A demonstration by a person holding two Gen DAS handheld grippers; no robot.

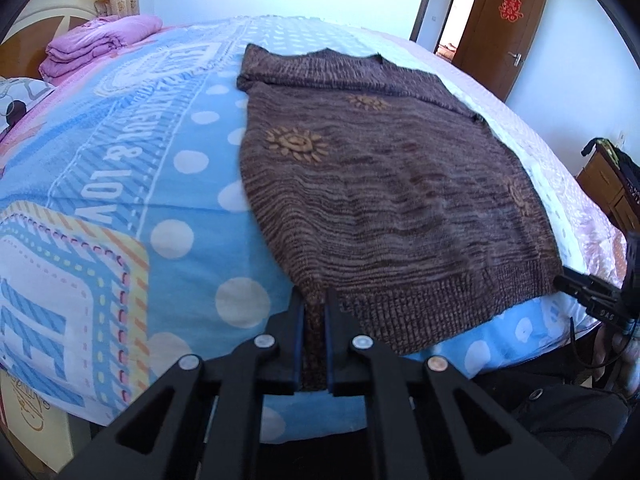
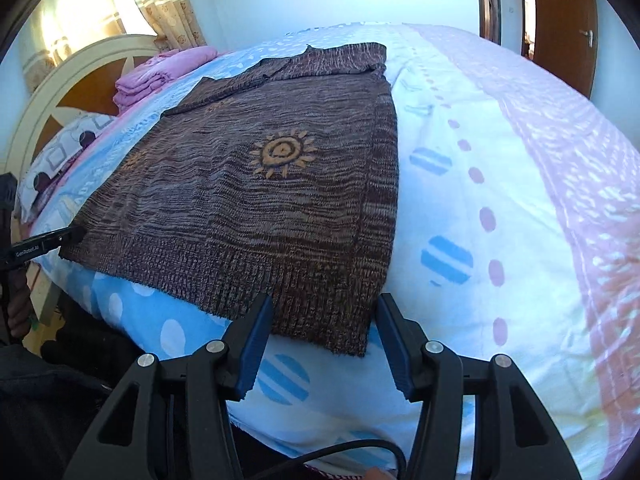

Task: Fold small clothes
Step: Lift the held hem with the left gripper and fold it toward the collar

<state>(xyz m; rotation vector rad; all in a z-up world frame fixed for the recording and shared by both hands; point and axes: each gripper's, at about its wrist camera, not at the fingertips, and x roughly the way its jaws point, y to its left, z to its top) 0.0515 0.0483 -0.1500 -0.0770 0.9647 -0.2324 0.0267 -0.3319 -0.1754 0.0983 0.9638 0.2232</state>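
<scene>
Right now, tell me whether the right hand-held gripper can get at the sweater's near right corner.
Probably yes. The right hand-held gripper is open with the brown sweater hem corner lying between its fingers, unobstructed.

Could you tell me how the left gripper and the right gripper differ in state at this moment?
The left gripper is shut on the sweater's near left hem corner; the right gripper is open. The left's fingers pinch knit fabric; the right's straddle the other hem corner without pressing it. Both are black with blue pads, aimed down at the bed.
</scene>
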